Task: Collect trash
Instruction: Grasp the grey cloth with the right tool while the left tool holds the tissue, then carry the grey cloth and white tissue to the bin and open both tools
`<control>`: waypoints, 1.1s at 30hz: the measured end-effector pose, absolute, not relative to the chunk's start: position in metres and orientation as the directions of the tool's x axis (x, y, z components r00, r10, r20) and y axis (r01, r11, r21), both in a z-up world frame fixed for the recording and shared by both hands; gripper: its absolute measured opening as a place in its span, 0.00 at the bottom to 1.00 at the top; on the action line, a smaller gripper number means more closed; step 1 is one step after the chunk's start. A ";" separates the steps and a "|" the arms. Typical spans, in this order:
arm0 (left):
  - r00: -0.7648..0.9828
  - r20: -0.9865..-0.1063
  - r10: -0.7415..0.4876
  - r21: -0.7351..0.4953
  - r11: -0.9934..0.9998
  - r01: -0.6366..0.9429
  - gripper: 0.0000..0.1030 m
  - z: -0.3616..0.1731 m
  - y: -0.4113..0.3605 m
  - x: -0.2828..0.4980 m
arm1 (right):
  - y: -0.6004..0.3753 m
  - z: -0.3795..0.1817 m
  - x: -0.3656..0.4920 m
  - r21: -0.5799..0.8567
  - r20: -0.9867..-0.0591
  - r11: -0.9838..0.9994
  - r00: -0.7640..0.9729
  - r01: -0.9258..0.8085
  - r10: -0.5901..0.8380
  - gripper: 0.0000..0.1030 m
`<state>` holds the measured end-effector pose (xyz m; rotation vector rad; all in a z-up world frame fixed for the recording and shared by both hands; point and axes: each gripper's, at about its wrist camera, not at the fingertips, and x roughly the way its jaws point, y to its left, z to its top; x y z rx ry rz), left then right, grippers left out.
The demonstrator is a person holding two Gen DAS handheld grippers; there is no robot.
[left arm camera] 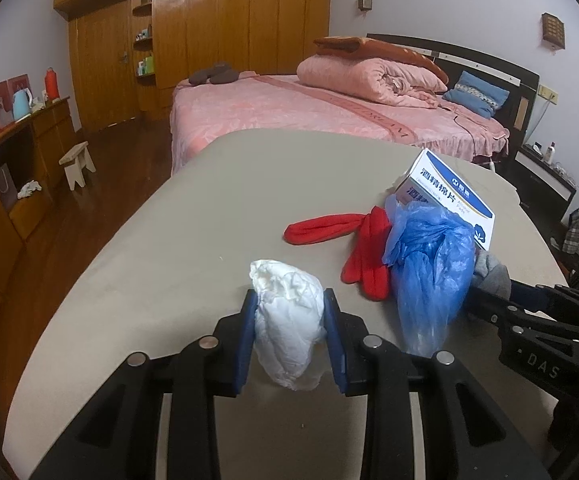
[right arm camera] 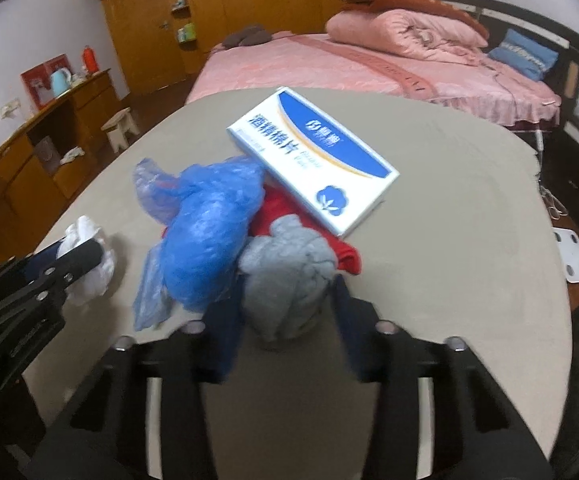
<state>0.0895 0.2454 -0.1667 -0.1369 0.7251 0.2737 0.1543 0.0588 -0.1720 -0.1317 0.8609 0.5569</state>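
Note:
My left gripper [left arm camera: 289, 304] is shut on a crumpled white tissue wad [left arm camera: 287, 320] over the grey table [left arm camera: 209, 208]. The wad also shows in the right wrist view [right arm camera: 89, 268]. My right gripper [right arm camera: 285, 296] has its jaws around a grey sock ball [right arm camera: 289, 280]; the view is blurred, so contact is unclear. A crumpled blue plastic bag [right arm camera: 205, 232] lies just left of the sock. A red sock pair [left arm camera: 353, 240] lies under the bag and a white and blue cotton pad box [right arm camera: 313, 160]. The right gripper shows in the left wrist view [left arm camera: 485, 292].
A pink bed [left arm camera: 329, 112] with a rolled quilt stands beyond the table. A wooden wardrobe [left arm camera: 209, 20] and a low cabinet [left arm camera: 21, 152] line the left wall. A small stool [left arm camera: 77, 162] stands on the wood floor. A white scale [right arm camera: 573, 256] lies at right.

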 end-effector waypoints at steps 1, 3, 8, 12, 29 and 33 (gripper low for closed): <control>0.716 -0.669 0.199 -0.029 0.956 -0.293 0.31 -0.167 0.246 0.089 | 0.057 -0.171 0.153 0.120 -0.747 0.847 0.515 -0.517 0.420 0.36; 0.719 -0.666 0.199 -0.031 0.956 -0.293 0.31 -0.165 0.245 0.088 | 0.053 -0.167 0.151 0.125 -0.743 0.847 0.518 -0.517 0.425 0.36; 0.735 -0.650 0.192 -0.034 0.959 -0.281 0.31 -0.156 0.237 0.085 | 0.038 -0.157 0.145 0.134 -0.731 0.852 0.531 -0.506 0.430 0.36; 0.754 -0.632 0.176 -0.036 0.966 -0.256 0.31 -0.145 0.224 0.083 | 0.022 -0.147 0.141 0.138 -0.717 0.863 0.553 -0.485 0.425 0.36; 0.815 -0.572 0.092 -0.056 0.987 -0.150 0.31 -0.108 0.162 0.087 | -0.030 -0.112 0.135 0.145 -0.657 0.889 0.630 -0.433 0.414 0.36; 0.824 -0.562 0.074 -0.057 0.990 -0.127 0.31 -0.102 0.150 0.089 | -0.045 -0.106 0.132 0.152 -0.647 0.893 0.640 -0.424 0.414 0.36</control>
